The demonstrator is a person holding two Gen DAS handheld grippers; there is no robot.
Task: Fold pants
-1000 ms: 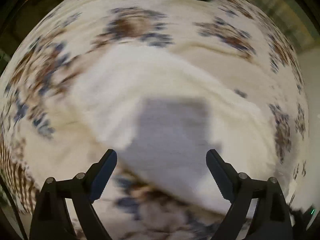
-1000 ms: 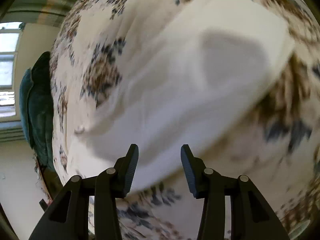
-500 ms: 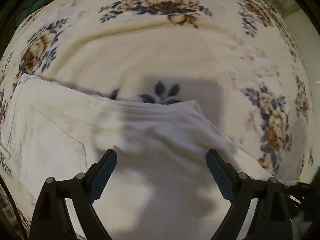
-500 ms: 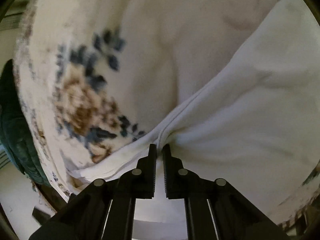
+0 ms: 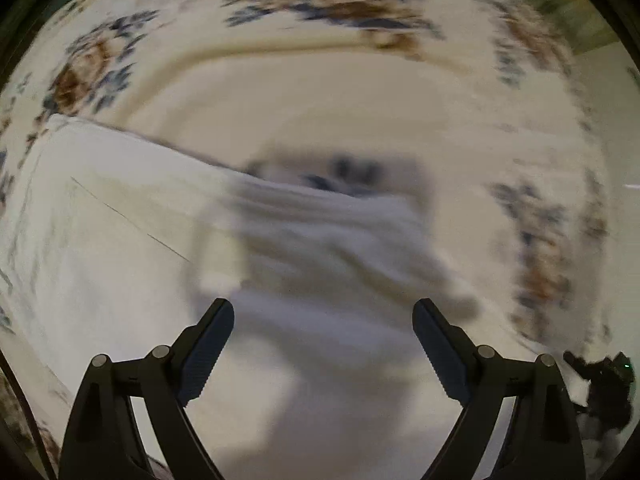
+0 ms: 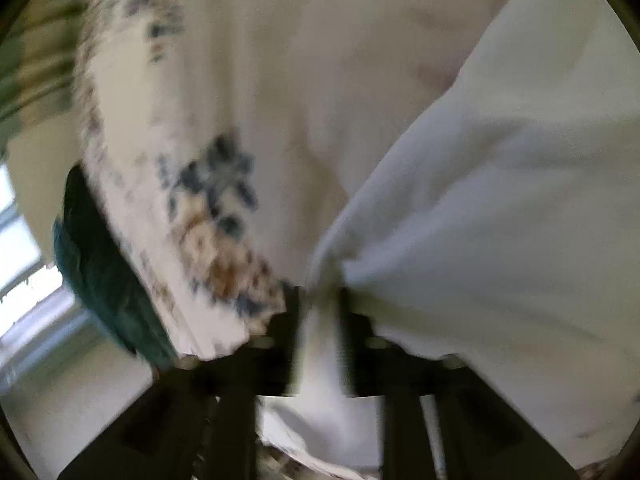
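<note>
Pants (image 5: 120, 264): lying white and flat on the floral bedspread (image 5: 320, 92).
Left gripper (image 5: 323, 314): hovering over the pants, fingers spread wide, gripping nothing.
Right gripper (image 6: 320, 304): fingers opening, bunched pants edge (image 6: 324, 280) sitting between them.

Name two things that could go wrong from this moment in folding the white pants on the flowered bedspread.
The right tongs are opening with a bunched edge of the white pants between them; released now, that fold may slump unevenly.

The left tongs hang open above the pants, gripping nothing, so the cloth could shift on the flowered bedspread. Both views are blurred, so alignment is hard to judge.
</note>
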